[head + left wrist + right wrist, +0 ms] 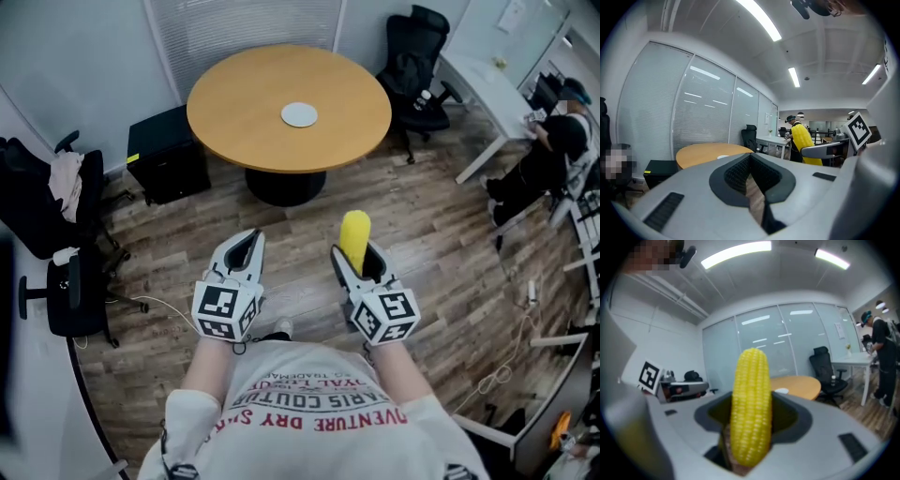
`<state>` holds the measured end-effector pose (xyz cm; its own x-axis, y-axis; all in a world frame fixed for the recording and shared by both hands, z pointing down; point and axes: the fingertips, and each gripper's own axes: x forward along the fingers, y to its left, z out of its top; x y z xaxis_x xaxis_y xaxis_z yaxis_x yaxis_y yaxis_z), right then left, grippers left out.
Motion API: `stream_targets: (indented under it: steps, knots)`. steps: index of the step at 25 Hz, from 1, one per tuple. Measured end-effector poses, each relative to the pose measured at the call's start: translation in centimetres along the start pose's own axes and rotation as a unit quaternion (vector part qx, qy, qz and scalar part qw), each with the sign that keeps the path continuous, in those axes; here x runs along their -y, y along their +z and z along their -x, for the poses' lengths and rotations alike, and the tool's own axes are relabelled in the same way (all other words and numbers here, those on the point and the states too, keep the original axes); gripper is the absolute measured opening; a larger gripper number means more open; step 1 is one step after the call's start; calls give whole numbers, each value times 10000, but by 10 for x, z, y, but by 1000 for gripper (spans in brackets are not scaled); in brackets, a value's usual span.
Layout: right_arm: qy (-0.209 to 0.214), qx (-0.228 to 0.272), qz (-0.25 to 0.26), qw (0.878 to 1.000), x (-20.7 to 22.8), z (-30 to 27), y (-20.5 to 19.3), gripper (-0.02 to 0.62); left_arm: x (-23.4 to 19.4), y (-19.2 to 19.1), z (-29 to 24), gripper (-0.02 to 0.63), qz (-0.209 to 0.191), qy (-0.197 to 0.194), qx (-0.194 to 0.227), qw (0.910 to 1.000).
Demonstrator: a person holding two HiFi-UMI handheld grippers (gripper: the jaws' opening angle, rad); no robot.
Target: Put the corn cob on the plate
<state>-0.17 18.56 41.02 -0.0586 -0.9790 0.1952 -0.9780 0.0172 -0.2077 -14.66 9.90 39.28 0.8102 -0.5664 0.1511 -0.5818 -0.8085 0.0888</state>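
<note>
Well short of the table [244,112]: corn cob [354,234] upright, clamped low in right gripper [356,257]; left gripper [246,248] closed, empty; plate [299,114] well apart; cob, seemingly top-heavy, may tilt loose in carrying.

A plate [299,114] lies on a table [244,103] ahead; nearer, corn [354,236] stands in the right gripper [356,259], the left gripper [247,246] beside it.

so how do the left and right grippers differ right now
The right gripper clamps the corn cob; the left gripper holds nothing. The right's jaws are spread by the cob; the left's are closed together. Both hover side by side over the floor, short of the table.
</note>
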Motion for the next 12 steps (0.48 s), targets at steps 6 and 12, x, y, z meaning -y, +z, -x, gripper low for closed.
stream_targets:
  steps: [6, 12]
  knots:
    - [-44, -51, -74, 10000, 4, -64, 9, 262, -56, 2, -31, 34, 109, 17, -44, 9999]
    - [90, -211, -26, 9997, 14, -114, 9, 262, -86, -2, -57, 34, 181, 156, -107, 9997]
